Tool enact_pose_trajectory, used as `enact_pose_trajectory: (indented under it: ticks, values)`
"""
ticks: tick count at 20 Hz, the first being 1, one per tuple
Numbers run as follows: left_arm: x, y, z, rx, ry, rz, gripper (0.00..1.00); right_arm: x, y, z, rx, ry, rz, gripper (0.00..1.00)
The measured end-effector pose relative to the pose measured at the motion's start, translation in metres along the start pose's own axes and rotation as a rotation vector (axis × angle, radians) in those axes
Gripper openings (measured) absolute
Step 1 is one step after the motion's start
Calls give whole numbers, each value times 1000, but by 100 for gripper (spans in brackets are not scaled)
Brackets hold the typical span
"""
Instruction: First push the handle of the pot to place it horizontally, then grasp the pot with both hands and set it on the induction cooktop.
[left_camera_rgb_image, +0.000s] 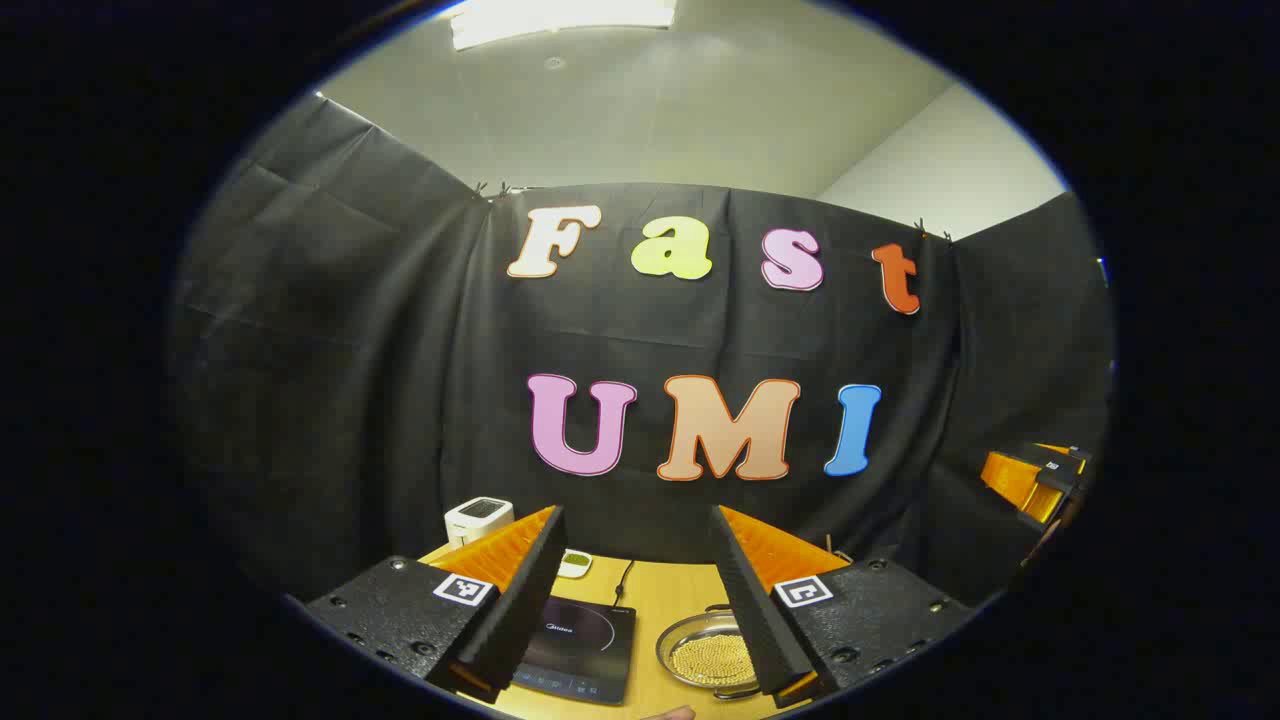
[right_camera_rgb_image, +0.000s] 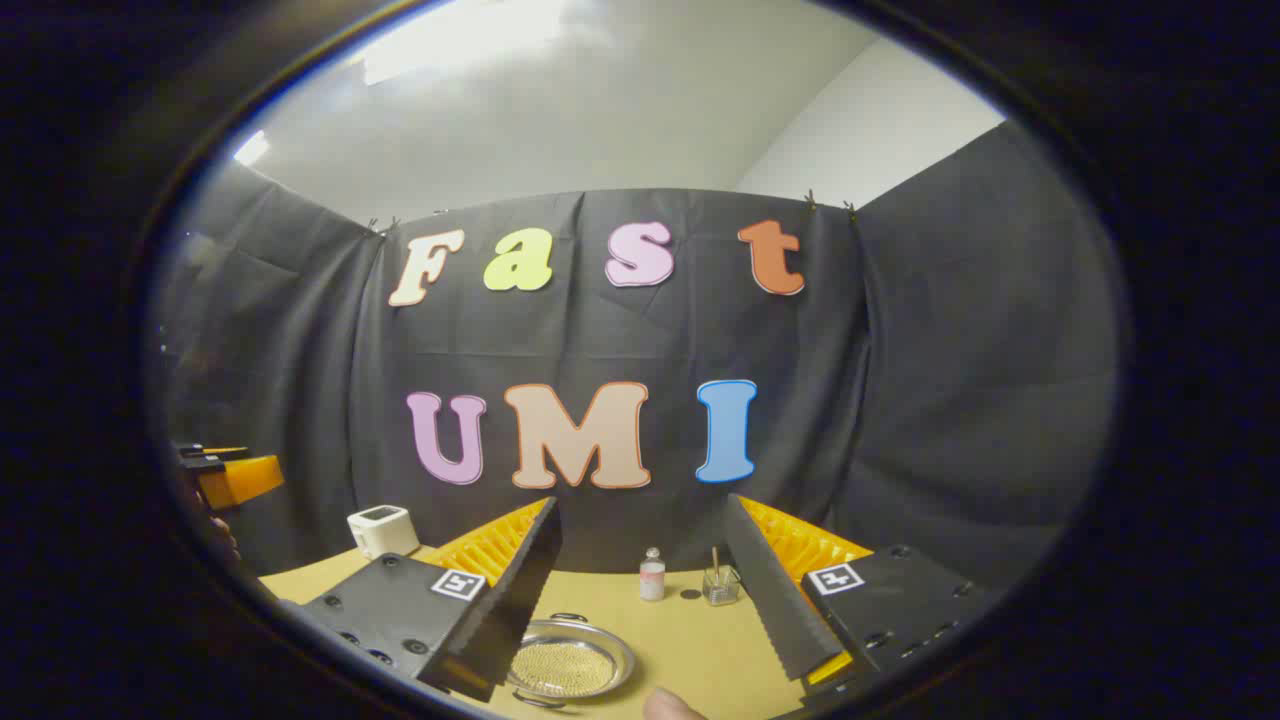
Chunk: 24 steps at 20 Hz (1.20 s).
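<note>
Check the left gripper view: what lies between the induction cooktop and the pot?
Only bare wooden tabletop. In the left gripper view the induction cooktop and the pot sit side by side, apart, with nothing in the gap.

A small white box (right_camera_rgb_image: 382, 530) with a dark top stands at the far left of the yellow desk (right_camera_rgb_image: 700, 640), close to the black cloth wall. A little bottle (right_camera_rgb_image: 652, 576) with a pink band stands near the back of the desk. Just beside it is a clear glass cup (right_camera_rgb_image: 720, 585) with a thin stick standing in it. A small pale green thing (left_camera_rgb_image: 575, 563) lies by the white box.
</note>
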<state>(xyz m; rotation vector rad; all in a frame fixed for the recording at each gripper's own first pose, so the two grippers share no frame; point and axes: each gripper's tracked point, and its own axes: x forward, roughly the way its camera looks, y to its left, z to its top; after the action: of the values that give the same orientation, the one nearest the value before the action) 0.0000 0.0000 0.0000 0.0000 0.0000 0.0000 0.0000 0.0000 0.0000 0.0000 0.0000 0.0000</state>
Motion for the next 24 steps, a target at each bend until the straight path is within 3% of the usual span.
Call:
enact_pose_trajectory:
  ticks: [3, 4, 6, 7, 9, 10, 14, 21, 22, 24]
  values:
    - [-2, -3, 0, 4, 0, 4, 82, 1, 2, -4, -5, 11, 2, 95]
    - [-3, -3, 0, 7, 1, 8, 87, 0, 2, -5, -5, 15, 3, 95]
    - [-1, -2, 1, 8, -1, 9, 82, 1, 2, -3, 1, 13, -1, 95]
    - [-1, -1, 0, 7, -2, 11, 87, 1, 2, -4, 2, 15, -2, 95]
    - [-1, 0, -1, 8, 2, 14, 84, 2, 3, -4, 0, 19, -2, 95]
    - [-1, 1, -1, 8, 5, 16, 89, 2, 3, -4, -1, 20, -5, 95]
    - [0, 4, 0, 4, -6, 15, 88, 2, 7, -7, 0, 33, -1, 95]
    - [-1, 12, 5, 38, -29, 12, 95, 5, 24, -18, 12, 66, 22, 90]
    - [-2, 13, 5, 44, -30, 10, 92, 7, 27, -19, 14, 66, 21, 72]
    - [-1, 19, 2, 54, -25, 6, 92, 11, 38, -24, 19, 74, 28, 62]
